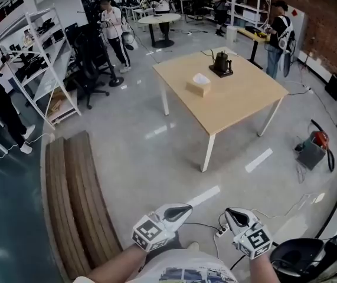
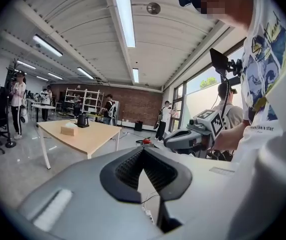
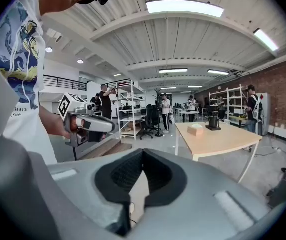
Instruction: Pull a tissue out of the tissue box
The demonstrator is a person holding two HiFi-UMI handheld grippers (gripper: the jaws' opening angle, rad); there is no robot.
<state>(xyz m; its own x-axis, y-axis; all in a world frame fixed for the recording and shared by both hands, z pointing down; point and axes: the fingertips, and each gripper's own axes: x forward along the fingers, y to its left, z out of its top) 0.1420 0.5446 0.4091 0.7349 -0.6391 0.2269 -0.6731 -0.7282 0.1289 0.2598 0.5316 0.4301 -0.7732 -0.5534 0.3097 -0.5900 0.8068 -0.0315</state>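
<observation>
Glossy grey workshop floor [image 1: 156, 152] stretches between the person and a pale square wooden tabletop [image 1: 233, 102] on white legs. Toward the far side of that tabletop sits the tan cardboard tissue box [image 1: 198, 87], a white tissue [image 1: 200, 78] poking from its top, with a black kettle [image 1: 221, 63] just beyond it. Both tools hang well short of the tabletop — the left hand-held gripper [image 1: 183, 210] and the right hand-held gripper [image 1: 230, 215] each have jaws closed tip to tip on nothing. By my reading the task has not begun: approach, pinch on the tissue and pull — all remain.
</observation>
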